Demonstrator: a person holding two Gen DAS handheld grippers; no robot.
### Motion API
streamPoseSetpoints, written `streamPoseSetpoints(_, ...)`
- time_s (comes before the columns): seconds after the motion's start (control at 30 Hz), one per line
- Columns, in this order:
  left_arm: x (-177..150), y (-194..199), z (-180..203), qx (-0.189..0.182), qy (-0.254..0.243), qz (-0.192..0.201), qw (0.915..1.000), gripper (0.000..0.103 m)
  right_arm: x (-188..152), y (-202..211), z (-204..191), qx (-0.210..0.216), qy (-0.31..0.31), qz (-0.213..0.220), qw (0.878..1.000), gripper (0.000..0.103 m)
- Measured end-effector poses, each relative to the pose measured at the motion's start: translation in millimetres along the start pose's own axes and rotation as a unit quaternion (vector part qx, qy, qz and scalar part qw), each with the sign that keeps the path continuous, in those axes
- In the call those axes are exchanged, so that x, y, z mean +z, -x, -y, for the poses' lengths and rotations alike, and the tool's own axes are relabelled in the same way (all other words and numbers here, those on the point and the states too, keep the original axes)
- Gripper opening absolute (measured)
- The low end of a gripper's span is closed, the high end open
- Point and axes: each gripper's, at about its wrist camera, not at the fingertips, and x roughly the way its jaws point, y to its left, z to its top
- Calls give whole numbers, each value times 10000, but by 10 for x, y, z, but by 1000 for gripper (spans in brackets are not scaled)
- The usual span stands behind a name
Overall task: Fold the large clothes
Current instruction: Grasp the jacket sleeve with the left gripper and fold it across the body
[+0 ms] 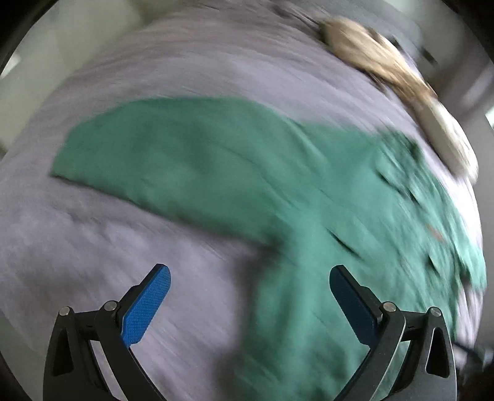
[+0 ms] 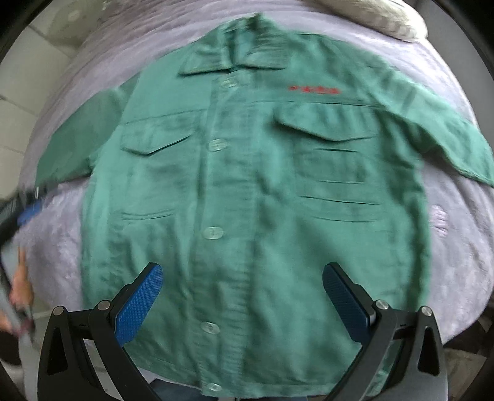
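A green button-up shirt (image 2: pixel 253 185) lies flat, front up, on a lilac bed cover (image 2: pixel 457 234), collar away from me, both sleeves spread out. It has two chest pockets and red lettering at the right chest. My right gripper (image 2: pixel 244 293) is open and empty, above the shirt's lower front. In the left wrist view, blurred by motion, the shirt's left sleeve (image 1: pixel 173 157) stretches leftward. My left gripper (image 1: pixel 250 293) is open and empty above the cover (image 1: pixel 92 246) beside the shirt's side edge. The left gripper also shows at the left edge of the right wrist view (image 2: pixel 29 211).
A beige pillow (image 1: pixel 395 80) lies at the far edge of the bed, also in the right wrist view (image 2: pixel 379 15). Pale tiled floor (image 2: pixel 21 74) shows left of the bed. The person's hand (image 2: pixel 18 290) is at the lower left.
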Motion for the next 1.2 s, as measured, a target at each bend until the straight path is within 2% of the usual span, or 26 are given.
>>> streamPoseSetpoints(0.13,400,-338,-853,109,903,374,9952,103,29,-251,-349,24,424,-14,9991,103)
streamPoseSetpoints(0.23,599,-629,-1304,377,1290,401,9901,103,64,-416,-536,59,588,-82,9982,103)
streamPoseSetpoints(0.4,766,-933,-1583,513,1443,425,9873,101,83,-687,-736,182,736,-200,9969,103)
streamPoseSetpoints(0.47,812,-987,-1613,637,1443,443,9865,67,73,-738,-782,234,749,-201,9967,103)
streamPoseSetpoints(0.5,819,-984,-1612,706,1453,455,9858,57,70,-764,-792,245,755,-196,9966,103)
streamPoseSetpoints(0.53,842,-947,-1639,739,1514,528,9843,27,70,-790,-823,267,761,-142,9966,103)
streamPoseSetpoints(0.57,853,-904,-1640,650,1564,566,9839,3,68,-801,-826,267,745,-126,9968,103)
streamPoseSetpoints(0.63,887,-755,-1628,156,1641,744,9835,3,51,-798,-812,327,651,-86,9973,103)
streamPoseSetpoints(0.7,933,-556,-1465,-94,1378,1015,9852,3,23,-747,-747,429,543,-18,9976,103)
streamPoseSetpoints(0.8,993,-248,-995,-567,700,1357,9866,3,16,-659,-613,502,367,169,9979,103)
streamPoseSetpoints(0.93,998,89,54,-1315,-333,1608,9776,3,33,-511,-313,609,-3,435,9972,103)
streamPoseSetpoints(1.03,907,139,910,-1808,-1072,1512,9659,3,83,-455,-92,650,-260,686,9952,103)
streamPoseSetpoints(1.13,662,-19,1786,-1880,-1921,1372,9534,3,166,-348,262,663,-604,835,9925,103)
streamPoseSetpoints(1.2,497,-229,2181,-1914,-2205,1094,9502,3,211,-308,505,629,-828,886,9906,103)
